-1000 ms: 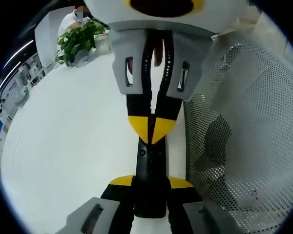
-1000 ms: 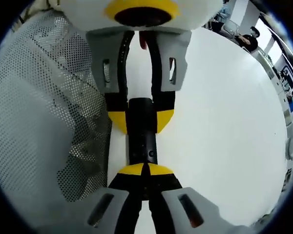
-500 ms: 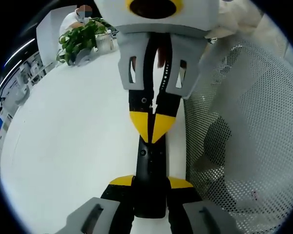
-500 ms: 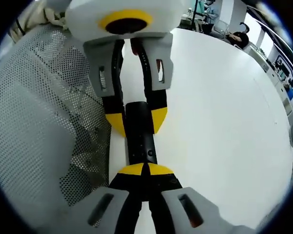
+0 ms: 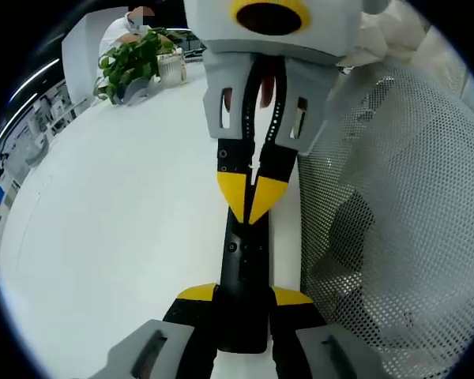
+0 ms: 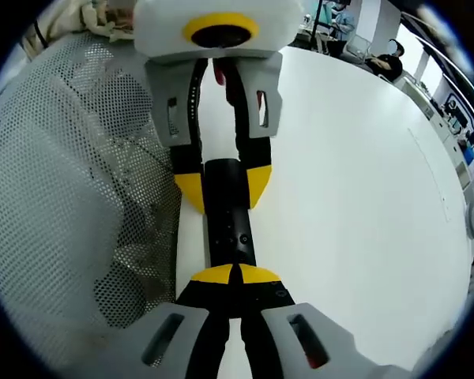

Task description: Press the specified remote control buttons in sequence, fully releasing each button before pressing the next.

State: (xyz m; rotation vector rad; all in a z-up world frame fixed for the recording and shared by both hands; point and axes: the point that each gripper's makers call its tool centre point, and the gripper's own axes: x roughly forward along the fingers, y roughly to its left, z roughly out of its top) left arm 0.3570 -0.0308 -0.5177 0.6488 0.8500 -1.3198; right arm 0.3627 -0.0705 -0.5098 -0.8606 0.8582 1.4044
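Right claw (image 5: pixel 250 207) back off remote (image 5: pixel 243 276)

Bright, even indoor light, soft faint shadows, sharp centres, strong fisheye bending and slight blur toward the edges.

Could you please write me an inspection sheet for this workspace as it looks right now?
Surface: white table, bare around the job.
Job's things: black remote control lying flat on the table, small round buttons facing up.
Clutter: potted green plant at the table's far edge.
Grippers: left gripper shut on the remote control's near end; right gripper shut, its yellow tips together over the remote control's top face.
Cables: nothing seen.
Surroundings: white mesh chair back right beside the table edge; a person seated behind the plant; office desks in the distance.
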